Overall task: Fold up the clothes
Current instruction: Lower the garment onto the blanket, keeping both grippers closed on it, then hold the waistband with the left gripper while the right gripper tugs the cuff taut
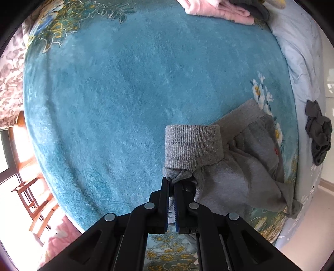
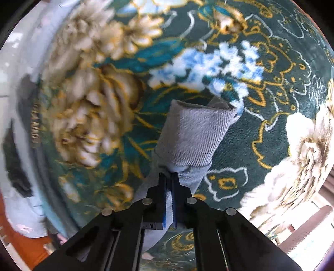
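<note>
Your right tool (image 2: pixel 168 177) was closed on the grey garment (image 2: pixel 183 181), pinching the gathered fabric just below its ribbed cuff (image 2: pixel 192 135). The cuff stood up past the fingertips with its open end away from you, above the dark green floral blanket (image 2: pixel 271 104).

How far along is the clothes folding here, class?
Done: a folded pink garment lies at the blanket's far edge. In hand: both grippers, left and right, pinch the grey fleece garment near its ribbed cuffs. Left: folding it; a dark crumpled garment waits.
</note>
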Action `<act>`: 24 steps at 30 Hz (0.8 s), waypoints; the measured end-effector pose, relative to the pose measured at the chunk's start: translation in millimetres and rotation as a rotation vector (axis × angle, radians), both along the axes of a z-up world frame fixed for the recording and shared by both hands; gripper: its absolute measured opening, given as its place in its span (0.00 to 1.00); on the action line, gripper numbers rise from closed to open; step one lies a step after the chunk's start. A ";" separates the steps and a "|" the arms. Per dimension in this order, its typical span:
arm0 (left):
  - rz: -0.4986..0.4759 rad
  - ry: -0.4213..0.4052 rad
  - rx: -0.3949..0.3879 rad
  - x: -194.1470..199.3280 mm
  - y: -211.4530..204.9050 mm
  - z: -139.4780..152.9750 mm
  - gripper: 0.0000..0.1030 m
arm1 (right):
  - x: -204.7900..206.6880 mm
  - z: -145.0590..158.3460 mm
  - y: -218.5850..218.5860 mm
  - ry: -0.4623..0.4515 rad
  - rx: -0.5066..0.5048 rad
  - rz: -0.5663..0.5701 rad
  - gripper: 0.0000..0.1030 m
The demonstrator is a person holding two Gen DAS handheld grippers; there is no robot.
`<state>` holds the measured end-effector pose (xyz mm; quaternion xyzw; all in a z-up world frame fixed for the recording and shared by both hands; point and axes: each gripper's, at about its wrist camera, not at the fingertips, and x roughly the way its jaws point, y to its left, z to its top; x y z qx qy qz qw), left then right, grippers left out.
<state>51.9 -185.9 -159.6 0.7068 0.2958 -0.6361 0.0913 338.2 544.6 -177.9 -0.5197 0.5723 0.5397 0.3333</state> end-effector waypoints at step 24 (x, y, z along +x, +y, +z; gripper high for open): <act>-0.094 0.126 0.055 -18.5 0.8 71.8 0.04 | 30.7 128.8 0.4 0.327 0.177 0.133 0.03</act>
